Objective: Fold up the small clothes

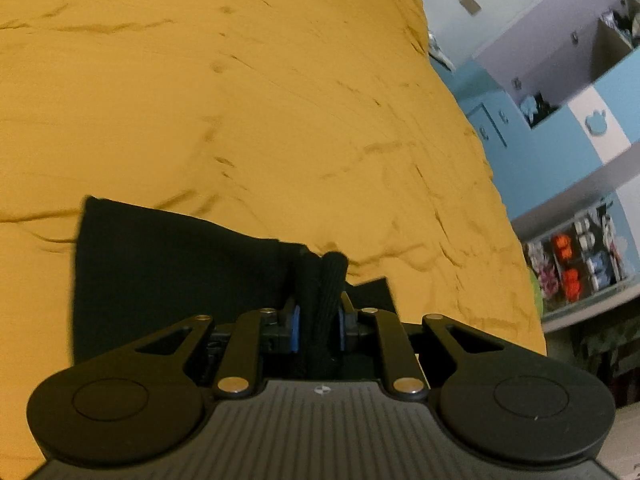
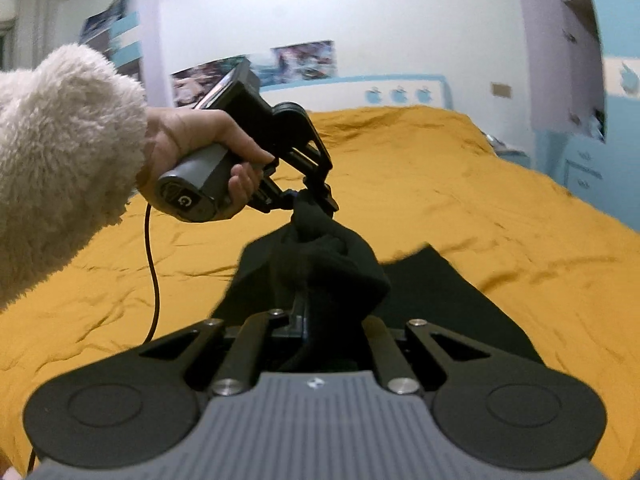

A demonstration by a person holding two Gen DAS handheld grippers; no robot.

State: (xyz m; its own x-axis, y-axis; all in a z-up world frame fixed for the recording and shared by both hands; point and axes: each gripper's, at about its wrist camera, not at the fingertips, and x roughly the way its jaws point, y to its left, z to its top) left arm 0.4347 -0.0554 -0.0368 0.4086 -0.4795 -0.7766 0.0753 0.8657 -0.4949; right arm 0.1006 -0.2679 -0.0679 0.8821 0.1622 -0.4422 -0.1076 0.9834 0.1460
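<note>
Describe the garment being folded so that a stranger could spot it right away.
Start at the big bed under its mustard-yellow bedspread. Above it, two handheld tongs each pinch a bunched part of the black garment, whose free end trails on the spread. It is the only dark cloth against all that yellow.

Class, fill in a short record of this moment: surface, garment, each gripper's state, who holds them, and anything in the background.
surface: mustard-yellow bedspread, wrinkled
garment: black garment, bunched and lifted at the gripped part, the rest trailing over the bedspread
left gripper: shut on a fold of the black garment, blue fingers pressing it
right gripper: shut on the black garment
holder: hand in a fluffy cream sleeve grips the left gripper's handle
background: shelves with small items; posters on the wall
</note>
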